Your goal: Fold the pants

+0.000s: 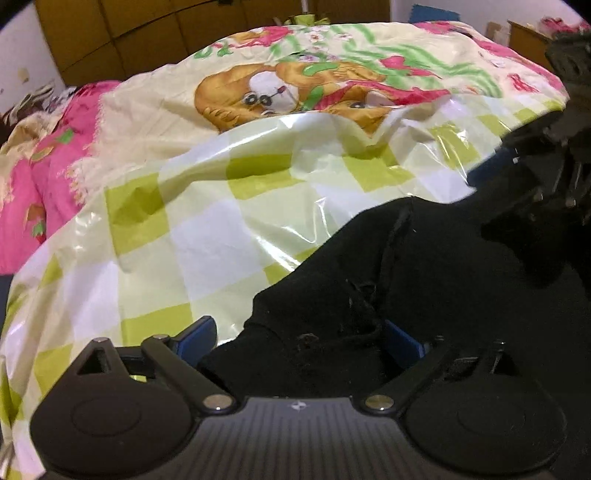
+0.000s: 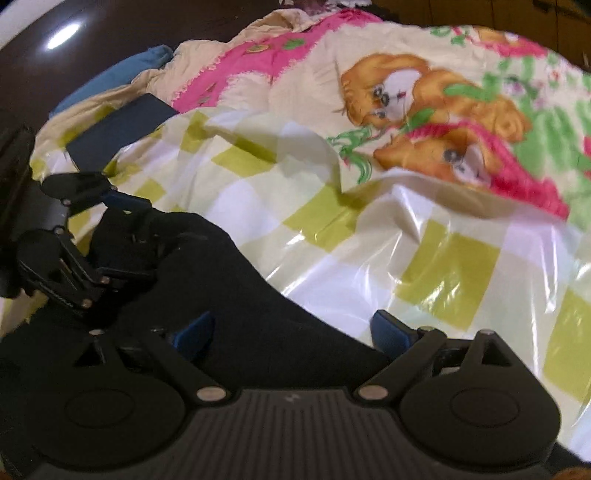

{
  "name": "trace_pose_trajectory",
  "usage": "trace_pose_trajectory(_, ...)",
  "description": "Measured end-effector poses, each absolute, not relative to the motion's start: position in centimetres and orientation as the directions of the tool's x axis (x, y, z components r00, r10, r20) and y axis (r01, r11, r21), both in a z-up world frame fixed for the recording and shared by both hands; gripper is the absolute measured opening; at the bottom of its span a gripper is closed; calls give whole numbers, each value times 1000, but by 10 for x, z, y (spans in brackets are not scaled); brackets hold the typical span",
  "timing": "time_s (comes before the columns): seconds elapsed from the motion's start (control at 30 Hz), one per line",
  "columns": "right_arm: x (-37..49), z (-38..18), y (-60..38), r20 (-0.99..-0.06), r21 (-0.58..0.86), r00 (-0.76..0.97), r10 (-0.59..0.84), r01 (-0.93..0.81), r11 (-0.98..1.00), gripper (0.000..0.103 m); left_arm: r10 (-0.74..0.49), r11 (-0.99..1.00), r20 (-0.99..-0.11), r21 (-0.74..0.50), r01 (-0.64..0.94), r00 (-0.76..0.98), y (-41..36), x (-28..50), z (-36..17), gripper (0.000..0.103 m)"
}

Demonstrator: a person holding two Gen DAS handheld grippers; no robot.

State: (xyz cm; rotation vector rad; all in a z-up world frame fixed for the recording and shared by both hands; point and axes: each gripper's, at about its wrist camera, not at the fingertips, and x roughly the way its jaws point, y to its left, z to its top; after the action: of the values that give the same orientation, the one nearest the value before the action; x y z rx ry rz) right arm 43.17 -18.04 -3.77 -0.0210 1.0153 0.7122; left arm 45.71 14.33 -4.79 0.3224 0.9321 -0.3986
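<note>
pants [image 1: 424,280] – black, bunched, lower right of left view, on checked sheet [image 1: 207,236] over bed, spread for folding | left tool [image 1: 299,338] – apart, straddling cloth, unclamped | right tool [image 2: 291,330] – apart, edge between pads, ready to pinch

bed [image 1: 155,110] with puppy-print blanket [image 1: 258,96], checked plastic sheet [image 1: 207,236] over it; brown wardrobe [image 1: 147,33] behind, white wall [image 1: 22,55].

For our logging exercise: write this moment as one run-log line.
task: fold pants | left gripper: open, astride black pants | right gripper: open over pants | surface: checked plastic sheet | fold: not begun
</note>
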Motion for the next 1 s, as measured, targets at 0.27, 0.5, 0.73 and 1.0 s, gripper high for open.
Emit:
trace_pose_trajectory(0.27, 409, -27, -157, -789, 244, 381, 483, -527, 814, 47, -177, 882, -823, 111, 458, 540, 132, 437, -38, 44)
trace_pose_trajectory(0.5, 356, 20, -153, -791, 186, 384, 476, -590, 786, 18, -193, 892, -789, 107, 440, 583, 138, 407, -4, 28)
trace_pose_trajectory(0.73, 264, 63, -155, -748, 290, 298, 593, -657, 696, 4, -286, 867, -771, 45, 496, 569, 151, 316, 26, 28)
trace_pose_trajectory(1.0, 186, 48, -110, -796, 37, 346, 497, -792, 610, 43, -288, 874, -806, -1, 486, 517, 166, 231, 2, 29)
